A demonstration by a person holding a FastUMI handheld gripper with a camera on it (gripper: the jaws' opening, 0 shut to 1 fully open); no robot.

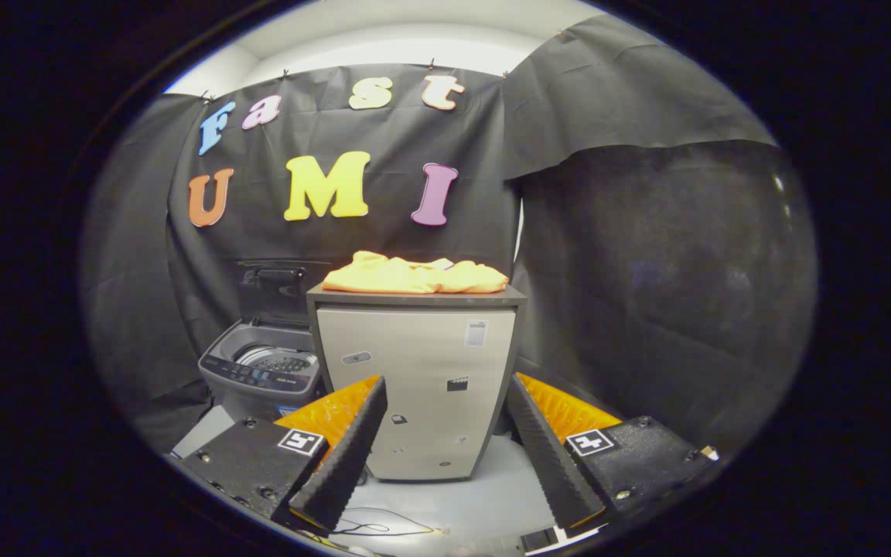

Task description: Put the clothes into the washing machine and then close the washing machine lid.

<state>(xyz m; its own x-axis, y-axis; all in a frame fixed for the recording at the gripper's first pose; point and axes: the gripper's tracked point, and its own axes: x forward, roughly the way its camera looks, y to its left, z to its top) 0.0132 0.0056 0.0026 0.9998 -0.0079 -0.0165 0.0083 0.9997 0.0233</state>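
Observation:
A folded yellow-orange garment lies on top of a grey cabinet that stands beyond my fingers. To the cabinet's left sits a top-loading washing machine with its lid raised against the wall, and the drum shows inside. My gripper is open, its two fingers spread wide on either side of the cabinet's front with nothing between them. It hangs well short of the clothes.
Black cloth walls close in the booth behind and on the right. The floor in front of the cabinet is pale, with a thin dark cable lying on it near my fingers.

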